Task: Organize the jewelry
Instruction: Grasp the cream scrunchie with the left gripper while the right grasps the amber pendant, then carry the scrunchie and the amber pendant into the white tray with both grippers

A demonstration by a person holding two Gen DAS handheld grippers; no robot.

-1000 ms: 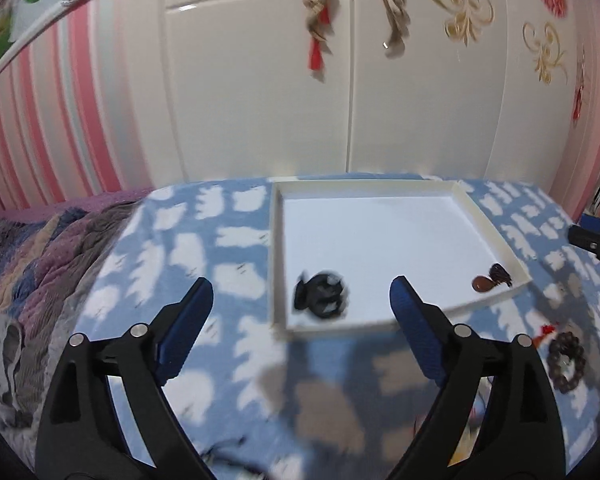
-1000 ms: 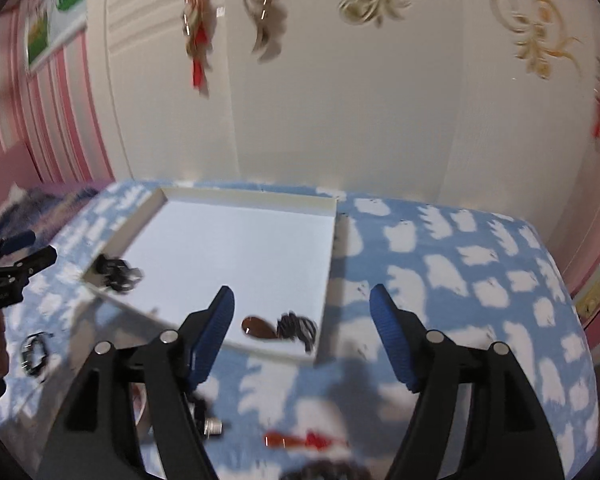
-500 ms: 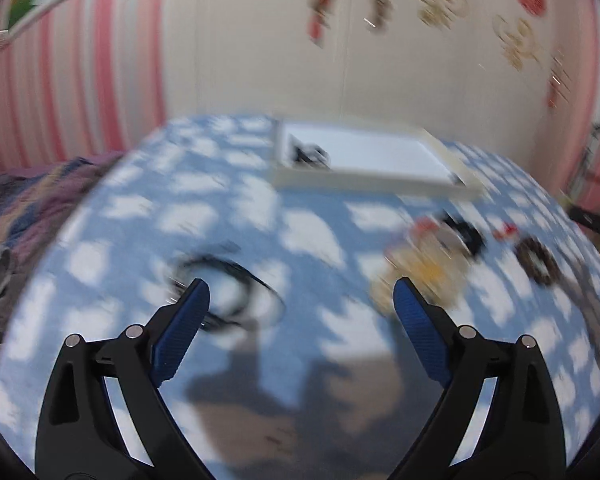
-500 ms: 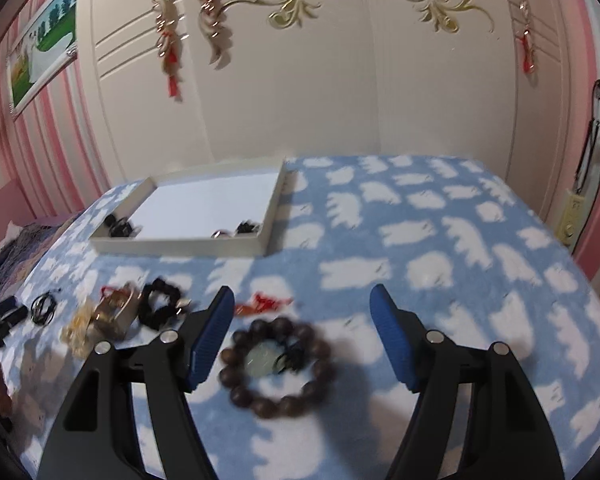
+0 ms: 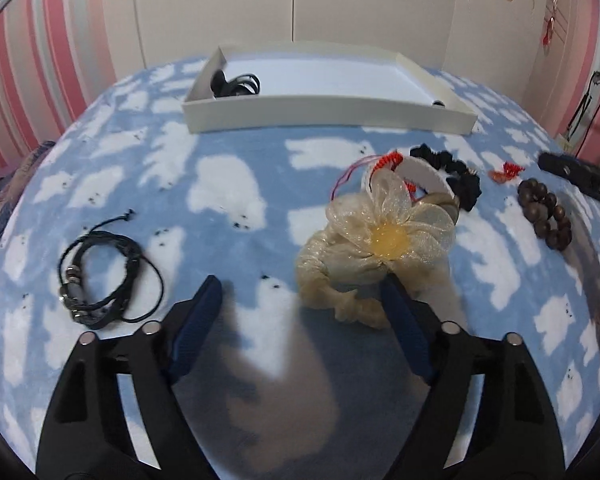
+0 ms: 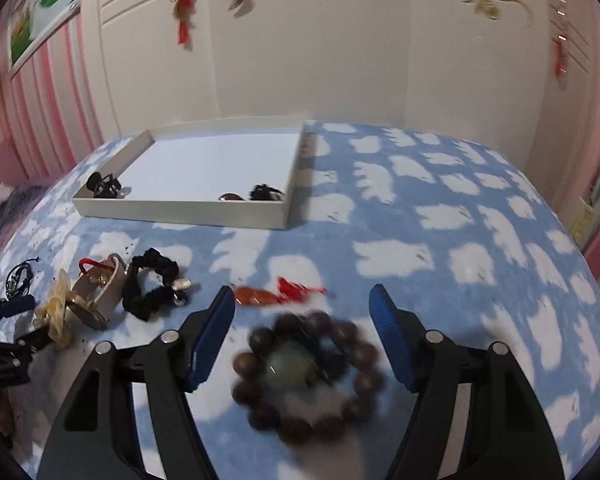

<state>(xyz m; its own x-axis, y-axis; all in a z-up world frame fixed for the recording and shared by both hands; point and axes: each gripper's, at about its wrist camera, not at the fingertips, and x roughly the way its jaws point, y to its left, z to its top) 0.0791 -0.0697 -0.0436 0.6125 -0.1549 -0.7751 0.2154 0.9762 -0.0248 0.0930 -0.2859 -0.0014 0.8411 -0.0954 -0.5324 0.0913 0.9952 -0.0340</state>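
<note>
A white tray (image 5: 328,114) at the far side of the bed holds a black cord piece (image 5: 236,84); in the right wrist view the tray (image 6: 180,212) also holds a second black item (image 6: 265,193). My left gripper (image 5: 300,292) is open low over the bedspread, its right finger beside a cream fabric flower scrunchie (image 5: 380,240). A black cord bracelet (image 5: 100,276) lies to its left. My right gripper (image 6: 302,304) is open just above a dark wooden bead bracelet (image 6: 308,372), which lies between its fingers.
A black scrunchie (image 6: 152,288), a red-knotted amber pendant (image 6: 276,294) and a beige bangle with red cord (image 6: 100,292) lie on the blue cloud-print bedspread (image 6: 440,240). White wardrobe doors stand behind the bed.
Both grippers drew back from the tray and dropped low over the bedspread. The left now sits by the flower scrunchie, the right over the bead bracelet.
</note>
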